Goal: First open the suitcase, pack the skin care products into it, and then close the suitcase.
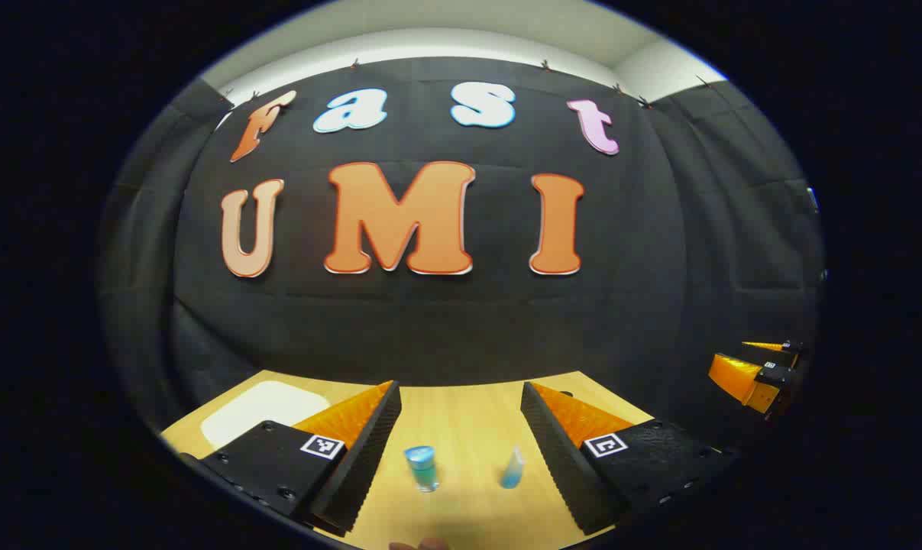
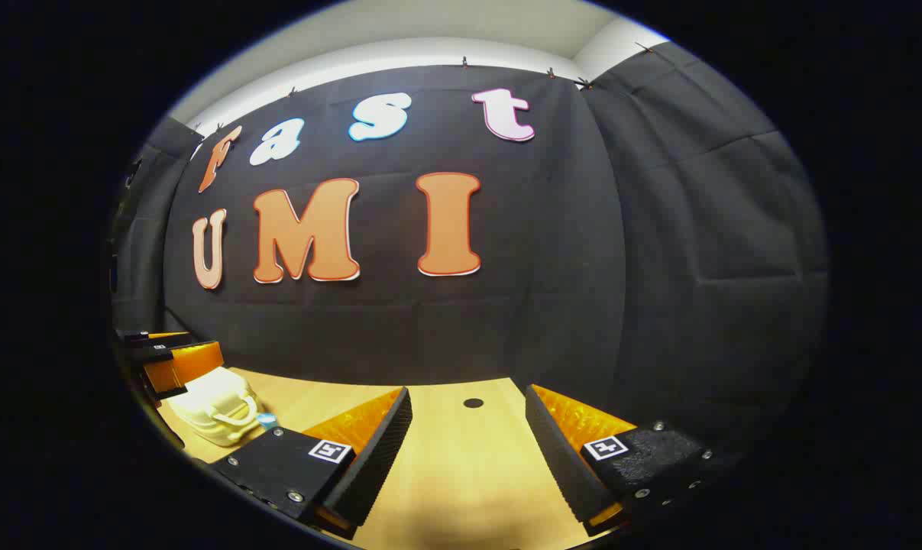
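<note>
A cream-white suitcase [image 2: 215,409] with a carry handle lies closed on the wooden table, at the lower left of the right gripper view; its pale top [image 1: 262,409] also peeks out behind a finger in the left gripper view. A small blue bottle [image 1: 422,466] and a small blue tube [image 1: 512,467] stand on the table, below and between the fingers of my left gripper [image 1: 461,389], which is open and holds nothing. Over bare table, my right gripper [image 2: 468,393] is open too. A bit of blue [image 2: 266,418] shows beside the suitcase.
The wooden table [image 2: 461,458] runs back to the black cloth wall. A small dark round hole [image 2: 473,402] sits in the tabletop ahead of the right gripper. The left gripper [image 2: 170,355] hovers just above the suitcase; the right gripper [image 1: 758,370] shows at the far right.
</note>
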Demonstrator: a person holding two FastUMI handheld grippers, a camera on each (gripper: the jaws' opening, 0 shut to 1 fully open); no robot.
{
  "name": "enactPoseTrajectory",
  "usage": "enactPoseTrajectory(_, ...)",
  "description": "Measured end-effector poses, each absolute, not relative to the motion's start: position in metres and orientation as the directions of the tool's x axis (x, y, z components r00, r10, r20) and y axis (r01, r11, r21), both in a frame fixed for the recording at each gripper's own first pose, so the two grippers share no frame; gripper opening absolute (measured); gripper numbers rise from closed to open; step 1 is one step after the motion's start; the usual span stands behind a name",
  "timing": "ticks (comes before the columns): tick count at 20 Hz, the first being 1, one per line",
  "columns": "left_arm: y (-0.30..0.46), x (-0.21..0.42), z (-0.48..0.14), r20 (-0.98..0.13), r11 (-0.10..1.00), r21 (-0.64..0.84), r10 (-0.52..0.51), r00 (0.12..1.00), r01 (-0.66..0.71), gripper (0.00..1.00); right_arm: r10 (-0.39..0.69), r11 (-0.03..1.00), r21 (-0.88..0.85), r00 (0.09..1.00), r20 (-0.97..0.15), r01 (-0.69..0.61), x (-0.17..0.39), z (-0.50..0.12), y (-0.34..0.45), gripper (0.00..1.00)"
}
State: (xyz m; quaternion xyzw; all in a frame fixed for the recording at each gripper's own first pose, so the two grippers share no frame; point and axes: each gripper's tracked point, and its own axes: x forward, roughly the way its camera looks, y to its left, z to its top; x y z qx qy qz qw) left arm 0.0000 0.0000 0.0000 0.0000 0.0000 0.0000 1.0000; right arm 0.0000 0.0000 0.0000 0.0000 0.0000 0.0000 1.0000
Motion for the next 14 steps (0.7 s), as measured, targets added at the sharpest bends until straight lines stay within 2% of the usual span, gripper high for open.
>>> enactPoseTrajectory(4,0.088,-0.022,0.014,0.024,0.998,0.029,0.054,0.998,-0.055,0.97,0.02,0.988,0.151,1.0,-0.005,-0.019,-0.025,0.014,0.066,0.95)
enactPoseTrajectory(8,0.13,-0.031,0.011,-0.006,0.995,-0.046,0.094,0.996,-0.094,0.98,0.055,0.994,0.097,0.996,-0.067,-0.048,-0.032,0.007,0.106,0.95)
enactPoseTrajectory(10,0.146,-0.035,0.016,-0.005,0.99,-0.008,0.138,0.99,-0.138,0.98,0.058,0.996,0.068,0.992,-0.108,-0.051,-0.032,-0.001,0.116,0.94)
enactPoseTrajectory(14,0.138,-0.038,0.026,0.005,0.99,-0.033,0.138,0.99,-0.138,0.98,0.124,0.992,0.05,0.986,-0.111,-0.119,-0.027,0.004,0.136,0.95)
